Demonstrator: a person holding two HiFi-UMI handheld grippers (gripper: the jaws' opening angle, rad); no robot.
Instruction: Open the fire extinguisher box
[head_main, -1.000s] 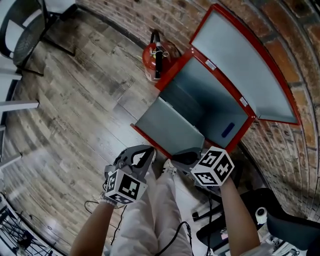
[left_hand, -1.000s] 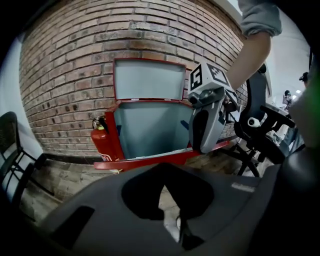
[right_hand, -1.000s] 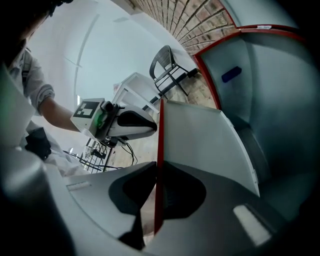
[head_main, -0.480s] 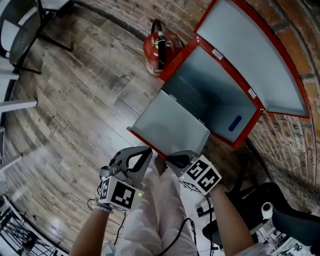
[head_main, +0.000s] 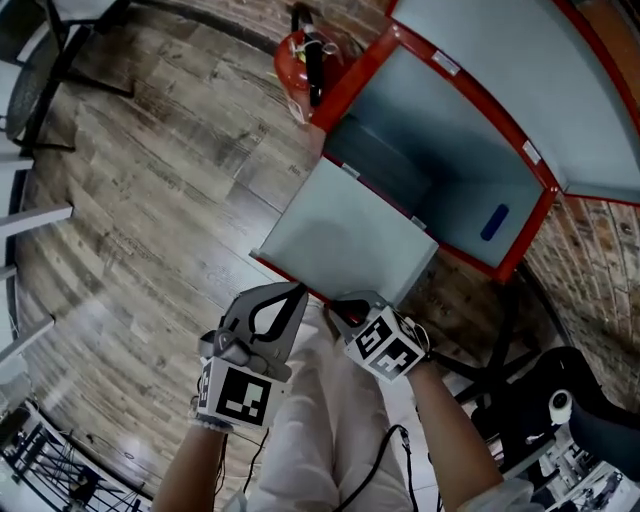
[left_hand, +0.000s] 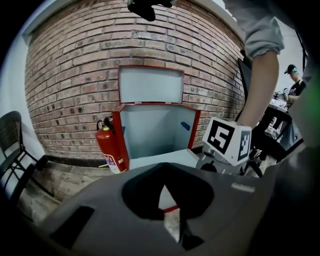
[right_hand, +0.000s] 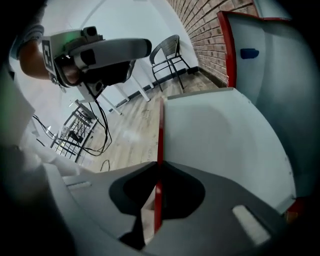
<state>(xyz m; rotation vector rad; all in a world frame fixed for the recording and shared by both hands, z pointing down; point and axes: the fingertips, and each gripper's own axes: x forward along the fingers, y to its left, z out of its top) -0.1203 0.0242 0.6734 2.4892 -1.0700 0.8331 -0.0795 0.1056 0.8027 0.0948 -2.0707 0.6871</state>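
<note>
The right gripper (right_hand: 158, 170) pinched the red edge of the lowered front door (head_main: 345, 235) of the fire extinguisher box (head_main: 450, 140), which stood open just ahead. The left gripper (head_main: 298, 292), pressed together and empty, hung beside it. The step called for a slow swing along the hinge arc, with 1 square pinch so the thin edge could not slip.

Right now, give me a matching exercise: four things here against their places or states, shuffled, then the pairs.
1 fire extinguisher
2 top lid
3 front panel
4 right gripper

A folded down in front of the box
B stands on the floor beside the box
C shut on the panel's red edge
D raised, upright against the brick wall

Pairs: 1-B, 2-D, 3-A, 4-C
</note>
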